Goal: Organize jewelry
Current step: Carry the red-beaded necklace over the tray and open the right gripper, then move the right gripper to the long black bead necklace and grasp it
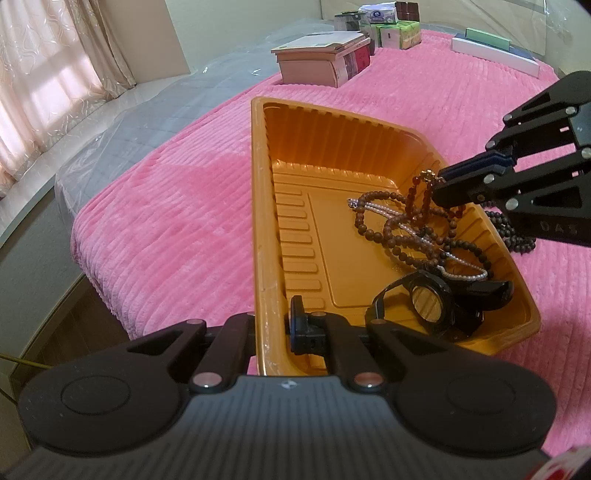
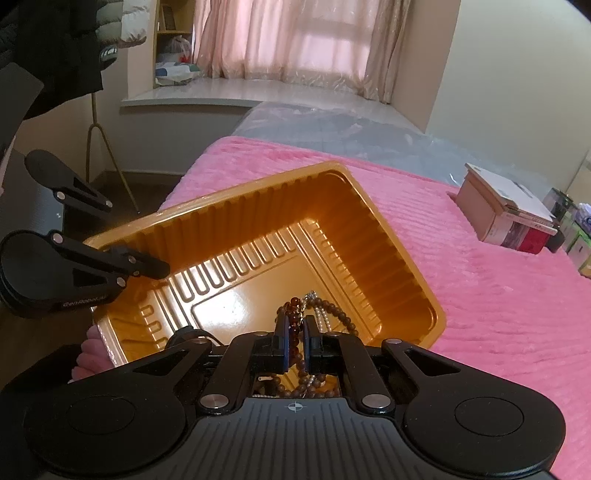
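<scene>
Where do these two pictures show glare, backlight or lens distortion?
Left wrist view: fisheye bends the tray rim, dark vignette in the corners, curtains backlit. Right wrist view: bright glare on the tray floor, window washed out, dark corners too.

- A home bedroom: a pink blanket (image 1: 177,206) is covering a bed (image 2: 332,122) still wrapped in clear plastic.
- Sheer curtains (image 2: 295,37) are hanging over a bay window with a wide sill (image 2: 236,92).
- Books (image 1: 325,59) and small boxes (image 1: 395,29) are lying on the bed.
- A shelf (image 2: 173,40) is standing in the corner, holding oddments.
</scene>
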